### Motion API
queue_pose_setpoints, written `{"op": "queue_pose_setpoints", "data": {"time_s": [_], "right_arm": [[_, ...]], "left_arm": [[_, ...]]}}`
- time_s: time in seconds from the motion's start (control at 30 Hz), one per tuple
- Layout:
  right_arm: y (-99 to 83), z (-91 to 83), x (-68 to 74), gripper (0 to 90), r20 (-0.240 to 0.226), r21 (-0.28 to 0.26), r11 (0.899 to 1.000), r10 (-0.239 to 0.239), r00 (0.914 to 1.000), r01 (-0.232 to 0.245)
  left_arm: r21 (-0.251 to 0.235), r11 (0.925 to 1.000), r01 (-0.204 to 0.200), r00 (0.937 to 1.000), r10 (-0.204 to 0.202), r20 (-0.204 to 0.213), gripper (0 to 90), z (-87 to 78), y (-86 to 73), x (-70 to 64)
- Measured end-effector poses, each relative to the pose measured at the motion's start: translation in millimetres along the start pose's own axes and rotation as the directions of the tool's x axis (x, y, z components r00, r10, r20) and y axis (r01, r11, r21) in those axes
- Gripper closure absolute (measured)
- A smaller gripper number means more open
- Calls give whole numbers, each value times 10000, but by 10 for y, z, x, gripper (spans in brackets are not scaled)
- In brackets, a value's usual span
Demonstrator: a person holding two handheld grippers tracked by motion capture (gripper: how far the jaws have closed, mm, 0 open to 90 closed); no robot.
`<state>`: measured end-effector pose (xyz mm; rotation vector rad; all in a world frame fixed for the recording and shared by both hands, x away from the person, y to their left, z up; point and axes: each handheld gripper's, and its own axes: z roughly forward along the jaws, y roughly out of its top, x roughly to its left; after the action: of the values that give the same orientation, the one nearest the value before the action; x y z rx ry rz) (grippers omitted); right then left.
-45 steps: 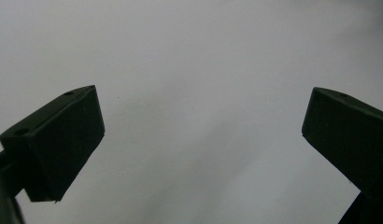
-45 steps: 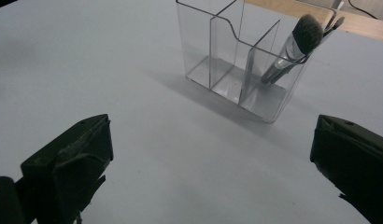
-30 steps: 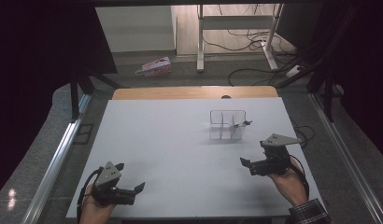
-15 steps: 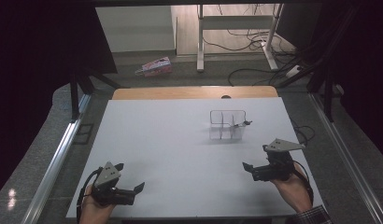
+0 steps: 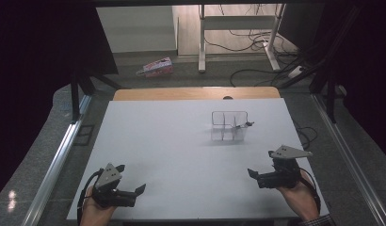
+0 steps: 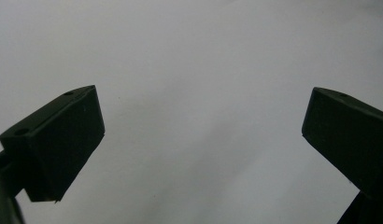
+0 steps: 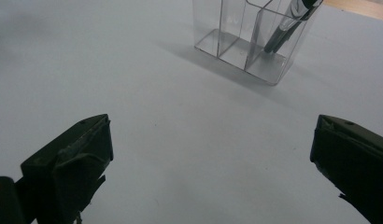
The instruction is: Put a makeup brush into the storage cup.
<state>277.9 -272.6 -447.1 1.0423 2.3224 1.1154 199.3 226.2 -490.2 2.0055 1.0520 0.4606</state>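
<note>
A clear plastic organiser (image 5: 229,125) with several compartments stands on the white table (image 5: 181,141), right of centre. In the right gripper view the organiser (image 7: 245,39) has a dark pen (image 7: 287,25) leaning in its right compartment; the pen (image 5: 244,125) pokes out to the right in the high view. My left gripper (image 5: 134,190) rests open at the table's near left corner, its jaws wide apart over bare table (image 6: 203,116). My right gripper (image 5: 253,175) is open at the near right, well short of the organiser, and holds nothing.
A wooden board (image 5: 196,92) borders the table's far edge. Beyond it on the floor lie a pink box (image 5: 156,67), desk legs (image 5: 200,37) and cables (image 5: 257,56). Metal rails (image 5: 57,160) run along both sides of the table.
My right gripper has drawn back toward the near edge, away from the organiser. The left gripper has barely moved.
</note>
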Motion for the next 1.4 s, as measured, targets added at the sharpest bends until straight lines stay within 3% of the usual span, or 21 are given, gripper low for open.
{"op": "queue_pose_setpoints", "data": {"time_s": [0.97, 1.4], "right_arm": [[-295, -192, -29, 0, 558, 278, 9996, 86, 9984, -101], [-415, -202, -62, 0, 757, 771, 9968, 132, 9970, -190]], "left_arm": [[-1, 10000, 54, 10000, -54, -21, 0, -1, 0, 6], [5, 9999, 108, 9996, -108, -277, 0, -61, -40, 7]]}}
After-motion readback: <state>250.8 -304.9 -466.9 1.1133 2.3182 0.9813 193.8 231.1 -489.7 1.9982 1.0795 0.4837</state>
